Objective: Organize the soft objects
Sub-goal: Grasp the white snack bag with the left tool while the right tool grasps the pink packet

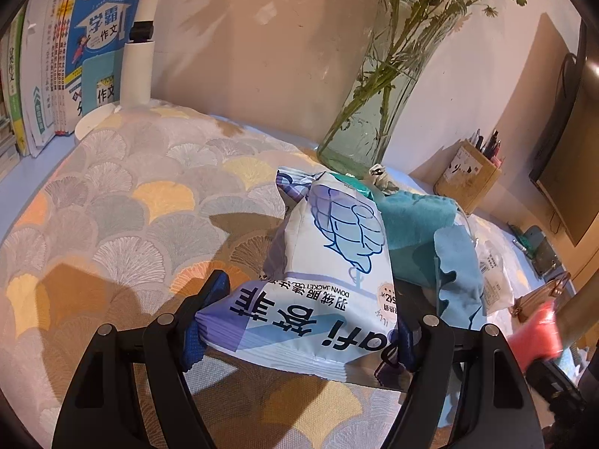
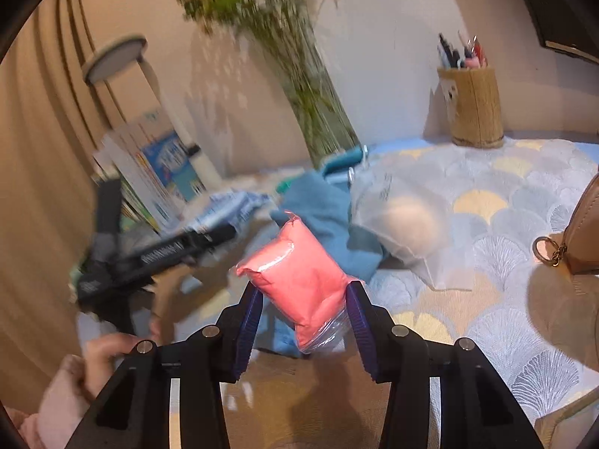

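Observation:
My left gripper (image 1: 299,321) is shut on a white and blue wipes pack (image 1: 322,284) and holds it above the patterned cloth (image 1: 131,202). Behind it lie a teal towel (image 1: 415,220) and a light blue cloth (image 1: 460,277). My right gripper (image 2: 305,299) is shut on a pink soft pack in clear plastic (image 2: 299,280), which also shows blurred in the left wrist view (image 1: 539,333). Beyond it are the teal towel (image 2: 322,209) and a frosted bag with a pale round thing inside (image 2: 404,220). The left gripper's body (image 2: 157,254) shows at the left.
A glass vase with green stems (image 1: 378,86) stands behind the pile. Books (image 1: 67,63) and a white lamp base (image 1: 97,119) are at the back left. A wooden pen holder (image 2: 473,108) is at the back right. A tan purse with a key ring (image 2: 572,239) lies at the right.

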Motion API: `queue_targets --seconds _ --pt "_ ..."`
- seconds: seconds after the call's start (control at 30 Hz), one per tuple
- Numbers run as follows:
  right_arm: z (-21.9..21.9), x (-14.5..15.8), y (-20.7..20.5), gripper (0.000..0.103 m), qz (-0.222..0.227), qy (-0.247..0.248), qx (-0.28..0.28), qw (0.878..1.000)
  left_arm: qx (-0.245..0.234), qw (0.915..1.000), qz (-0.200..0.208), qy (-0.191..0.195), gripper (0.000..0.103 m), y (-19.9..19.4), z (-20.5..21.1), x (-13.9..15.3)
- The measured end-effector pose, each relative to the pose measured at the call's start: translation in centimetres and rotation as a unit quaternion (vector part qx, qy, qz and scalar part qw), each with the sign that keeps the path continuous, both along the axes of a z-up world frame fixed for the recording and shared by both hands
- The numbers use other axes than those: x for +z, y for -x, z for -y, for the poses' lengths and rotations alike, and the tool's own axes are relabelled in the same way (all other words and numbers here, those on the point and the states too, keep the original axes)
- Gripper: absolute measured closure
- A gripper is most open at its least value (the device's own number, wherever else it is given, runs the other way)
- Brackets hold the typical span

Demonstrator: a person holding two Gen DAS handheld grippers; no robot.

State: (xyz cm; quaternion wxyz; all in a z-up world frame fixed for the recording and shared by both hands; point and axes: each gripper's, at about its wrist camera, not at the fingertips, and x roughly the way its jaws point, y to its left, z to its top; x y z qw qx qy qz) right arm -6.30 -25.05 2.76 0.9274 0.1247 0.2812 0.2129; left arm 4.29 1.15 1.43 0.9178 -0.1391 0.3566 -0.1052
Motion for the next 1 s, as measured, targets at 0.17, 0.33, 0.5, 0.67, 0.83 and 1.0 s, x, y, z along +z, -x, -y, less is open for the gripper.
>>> queue_targets --seconds 0.17,0.33,0.5,0.67,0.83,1.0 --pt "0.8 0.8 1.3 0.058 0.035 -0.032 0.001 0.999 0.004 0.9999 -0.001 0.017 0.028 0.1 -0.4 0.0" --pt "0.5 1.1 1.4 0.058 0.031 -0.028 0.002 0.999 0.009 0.9993 0.004 0.035 0.028 0.4 -1.0 0.0" --pt "0.9 1.1 1.6 0.058 0.035 -0.026 -0.001 0.999 0.011 0.9990 0.015 0.041 0.028 1.0 -1.4 0.3" --pt "1.3 1.2 2.5 0.058 0.044 -0.034 -0.010 0.998 0.017 0.9988 0.016 0.043 0.028 1.5 -1.8 0.4" --pt "1.8 1.4 3.9 0.058 0.058 -0.044 -0.020 0.997 0.027 0.9989 0.013 0.035 0.028 3.4 -2.0 0.4" --pt "3.3 1.5 7.3 0.058 0.098 -0.086 -0.040 0.991 0.010 0.9995 0.019 0.022 0.028 5.6 -1.0 0.7"
